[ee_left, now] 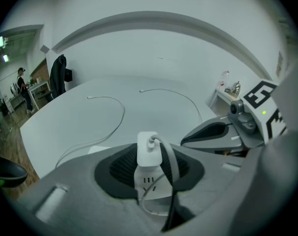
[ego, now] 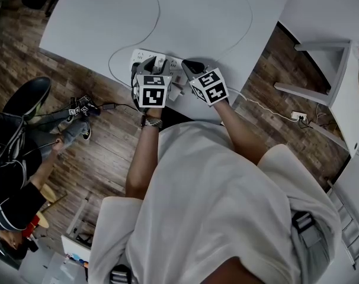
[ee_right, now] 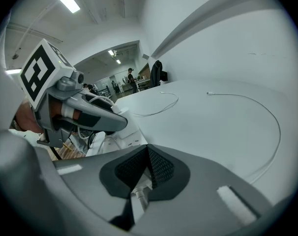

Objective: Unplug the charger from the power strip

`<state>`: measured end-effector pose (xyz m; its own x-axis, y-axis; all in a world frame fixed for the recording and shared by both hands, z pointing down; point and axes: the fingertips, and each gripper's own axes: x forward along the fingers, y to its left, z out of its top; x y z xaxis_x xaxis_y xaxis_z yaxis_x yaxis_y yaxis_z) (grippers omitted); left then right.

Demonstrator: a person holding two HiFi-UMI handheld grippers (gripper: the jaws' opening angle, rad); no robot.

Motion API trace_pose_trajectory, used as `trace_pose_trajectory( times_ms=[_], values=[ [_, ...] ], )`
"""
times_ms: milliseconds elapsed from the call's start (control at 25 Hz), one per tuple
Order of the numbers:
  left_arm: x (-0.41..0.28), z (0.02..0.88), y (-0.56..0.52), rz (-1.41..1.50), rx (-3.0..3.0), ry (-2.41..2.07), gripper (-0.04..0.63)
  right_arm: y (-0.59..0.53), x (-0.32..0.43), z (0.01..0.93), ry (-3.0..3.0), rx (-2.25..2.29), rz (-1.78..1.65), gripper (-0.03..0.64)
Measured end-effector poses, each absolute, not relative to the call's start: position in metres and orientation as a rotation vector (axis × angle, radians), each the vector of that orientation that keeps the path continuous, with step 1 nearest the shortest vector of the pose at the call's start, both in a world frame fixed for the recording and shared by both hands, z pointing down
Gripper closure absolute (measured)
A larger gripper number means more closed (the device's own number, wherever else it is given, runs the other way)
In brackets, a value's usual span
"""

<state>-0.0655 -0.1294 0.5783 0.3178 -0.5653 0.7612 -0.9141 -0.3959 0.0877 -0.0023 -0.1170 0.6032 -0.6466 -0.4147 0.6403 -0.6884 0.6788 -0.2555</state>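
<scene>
A white power strip [ego: 145,57] lies at the near edge of the white table [ego: 185,10]. In the left gripper view a white charger [ee_left: 148,148] with its cable looping back stands between the dark pads. My left gripper [ee_left: 150,167] is shut on it, just over the strip's slotted face [ee_left: 148,182]. Whether the prongs still sit in the socket is hidden. My right gripper [ee_right: 149,165] is shut, with a white cord end of the strip [ee_right: 139,196] pinched low between its pads. In the head view the left gripper [ego: 148,65] and the right gripper [ego: 188,67] stand side by side over the strip.
Two thin white cables [ego: 151,22] [ego: 246,25] curl across the table. The strip's cord runs right to a socket on the wood floor [ego: 298,116]. A white shelf [ego: 339,81] stands at the right. A person [ego: 19,176] sits on the floor at the left.
</scene>
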Motion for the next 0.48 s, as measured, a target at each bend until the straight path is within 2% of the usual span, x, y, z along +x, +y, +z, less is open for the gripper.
trace_pose_trajectory(
  times_ms=[240, 480],
  values=[
    [-0.0607, 0.5783, -0.1299, 0.965, 2.11, -1.314, 0.456, -0.1175, -0.0017, 0.6037, -2.34, 0.848, 0.647, 0.615],
    [-0.0663, 0.5774, -0.1276, 0.826, 2.051, -1.294, 0.456, -0.1169, -0.0021, 0.6024, -2.344, 0.868, 0.667, 0.615]
  ],
)
